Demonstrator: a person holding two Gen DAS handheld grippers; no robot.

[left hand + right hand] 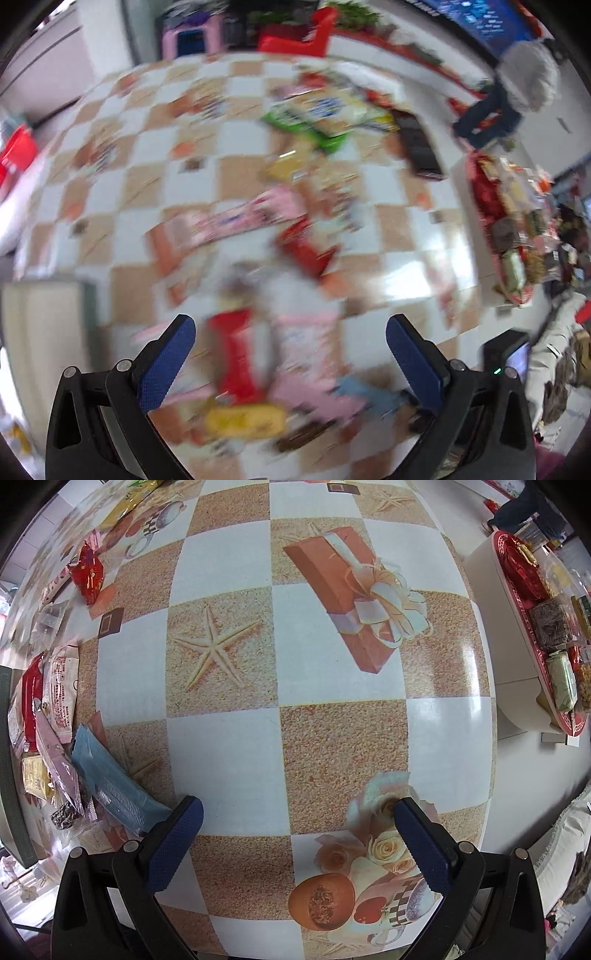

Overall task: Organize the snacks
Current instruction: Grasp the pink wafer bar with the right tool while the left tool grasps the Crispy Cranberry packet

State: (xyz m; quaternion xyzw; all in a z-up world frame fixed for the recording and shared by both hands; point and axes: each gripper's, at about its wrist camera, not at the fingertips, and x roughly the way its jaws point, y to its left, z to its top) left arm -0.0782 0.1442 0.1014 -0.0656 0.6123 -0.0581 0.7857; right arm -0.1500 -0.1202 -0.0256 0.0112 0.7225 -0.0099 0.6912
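No brand or label can be read on any snack: the left wrist view is smeared by motion blur, and the print on the wrappers in the right wrist view is too small to make out. The left claw [290, 354] stands wide, nothing between its blue pads, above the checkered surface [155, 177]. Just ahead of it lie a red packet [234, 354], a pink-and-white packet [306, 339] beside that, and a yellow packet [245, 421] nearer the camera than the red one; further beyond are a long pink packet [236, 218], another red packet [304, 245] and a green-and-yellow pile [325, 114]. The right claw [299, 821] is also wide and holds nothing, over a bare stretch of the surface [229, 749] printed with a starfish [214, 646] and a ribboned gift box [351, 598]. Left of the starfish sit one light blue packet [110, 786], touching the left pad, one white packet with red print [62, 686], one red packet [31, 698] and one small red packet [88, 572] further back. To the starfish's far right, off the surface, a round red tray [517, 590] carries more snacks.
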